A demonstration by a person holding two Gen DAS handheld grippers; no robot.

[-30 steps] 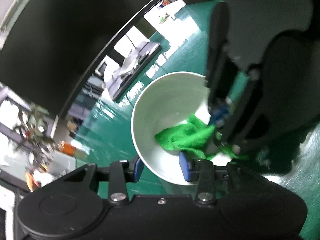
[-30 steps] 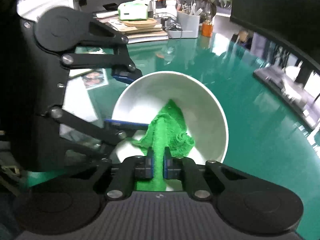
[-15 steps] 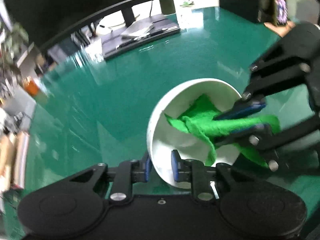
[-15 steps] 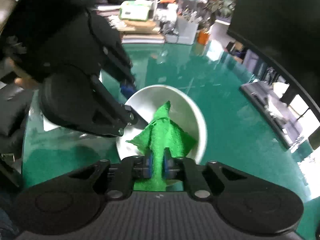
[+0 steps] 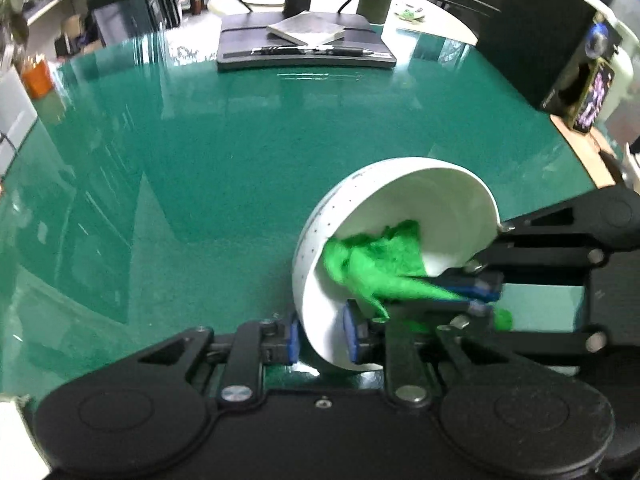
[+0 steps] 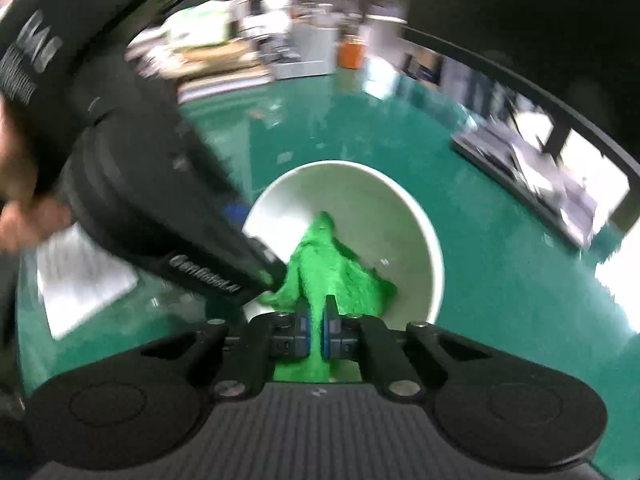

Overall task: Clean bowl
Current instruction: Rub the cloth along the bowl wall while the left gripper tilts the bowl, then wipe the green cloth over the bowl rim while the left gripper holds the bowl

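White bowl (image 5: pixel 404 204) tilted on edge, rim pinched by left gripper (image 5: pixel 320 338), right gripper (image 6: pixel 316 330) clamping green cloth (image 6: pixel 332 268) inside

Open green tabletop (image 5: pixel 224 168) left of bowl (image 5: pixel 424 196); monitor base (image 5: pixel 306 54) behind.

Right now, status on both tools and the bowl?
Left tool clamped on white bowl rim, bowl tipped. Right tool shut on green cloth, cloth inside bowl. Nothing blocking.

White lettering reading "GenRobot.AI" is seen on the black left gripper (image 6: pixel 256 272), lower left of centre in the right wrist view; other print there is blurred.
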